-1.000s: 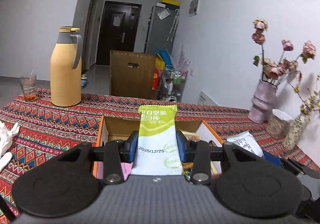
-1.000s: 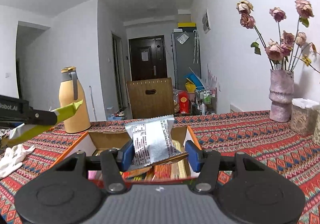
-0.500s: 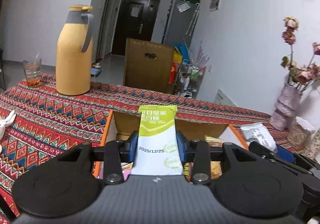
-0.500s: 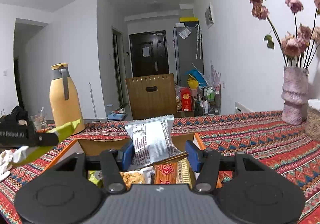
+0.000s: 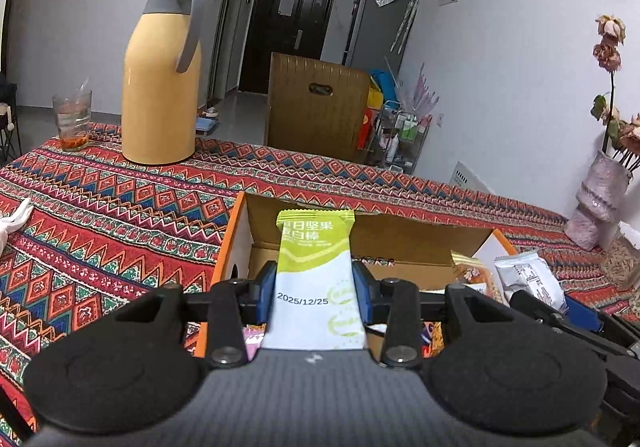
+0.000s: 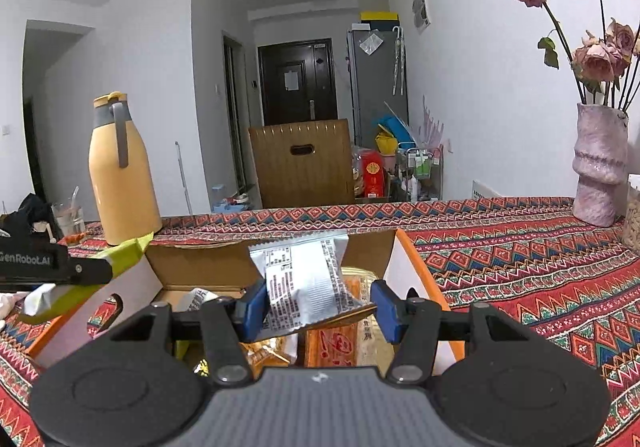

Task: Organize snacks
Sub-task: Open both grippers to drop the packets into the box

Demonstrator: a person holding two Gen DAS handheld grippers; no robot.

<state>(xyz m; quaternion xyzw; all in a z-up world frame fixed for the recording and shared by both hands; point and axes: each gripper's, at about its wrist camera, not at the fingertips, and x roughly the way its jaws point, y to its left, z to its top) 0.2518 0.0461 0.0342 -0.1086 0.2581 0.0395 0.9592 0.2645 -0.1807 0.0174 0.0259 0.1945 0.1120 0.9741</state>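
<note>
The left gripper (image 5: pixel 315 297) is clamped on a green and white snack bar packet (image 5: pixel 316 279), its blue pads (image 5: pixel 267 295) pressing both long edges; the packet stands upright, its date stamp facing the camera, above the near left part of an open cardboard box (image 5: pixel 360 239). The right gripper (image 6: pixel 318 305) grips a silver snack packet (image 6: pixel 306 283), printed side up and tilted, one corner against the left pad and a lower edge reaching toward the right pad, over the same box (image 6: pixel 404 267).

The box has orange outer walls, a white inner wall with a cut-out handle, and a brown back flap. Inside lie several packets: orange ones (image 6: pixel 340 339) beneath the silver packet, a pink one by the near left corner, and a small white one further back.

The box rests on a patterned red tablecloth (image 5: pixel 120 207). Toward the far left corner of the tabletop stand a yellow thermos jug (image 5: pixel 160 87) and a drinking glass (image 5: pixel 72 119). At the far right edge stands a pink vase (image 6: pixel 598 167) of dried roses. Beyond the far edge is a brown chair back (image 6: pixel 302 163).
</note>
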